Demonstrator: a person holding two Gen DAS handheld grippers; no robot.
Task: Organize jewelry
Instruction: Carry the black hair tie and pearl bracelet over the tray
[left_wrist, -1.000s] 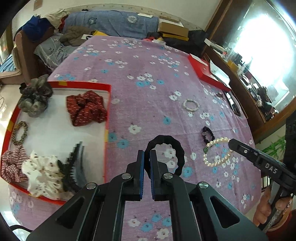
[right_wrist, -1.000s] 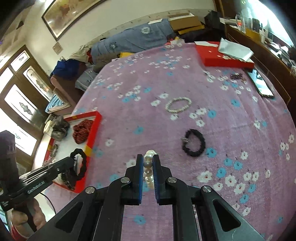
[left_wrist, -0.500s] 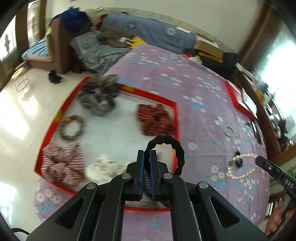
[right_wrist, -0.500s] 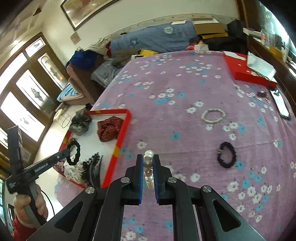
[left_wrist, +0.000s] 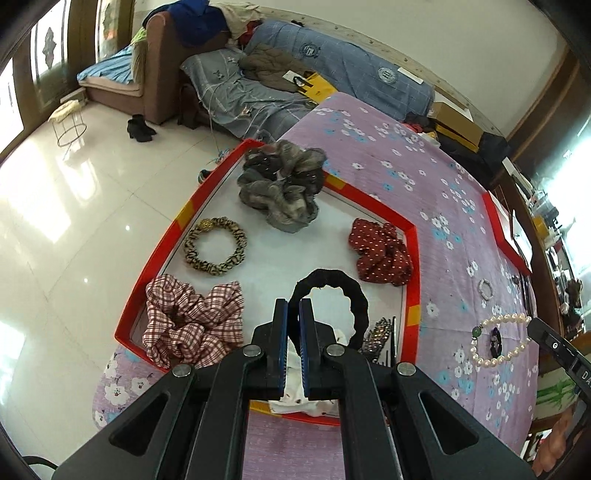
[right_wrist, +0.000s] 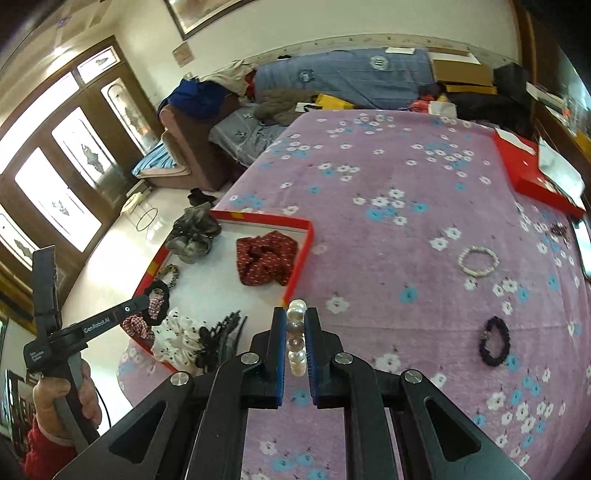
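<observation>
Left tongs (left_wrist: 293, 306) around fuzzy black scrunchie (left_wrist: 334, 295); right tongs (right_wrist: 296, 317), round pearls (right_wrist: 296, 338).

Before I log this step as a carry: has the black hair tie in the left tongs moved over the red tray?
Yes. The black hair tie, earlier over the purple cloth right of the red tray, now hangs over the tray's white inside.

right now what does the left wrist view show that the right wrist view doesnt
Only the left wrist view shows the pearl bracelet as a full loop with its green bead, and the whole leopard hair tie. Only the right wrist view shows the black bead bracelet whole on the cloth. Both show the red tray, the red dotted scrunchie and the black scrunchie in the left tongs.
</observation>
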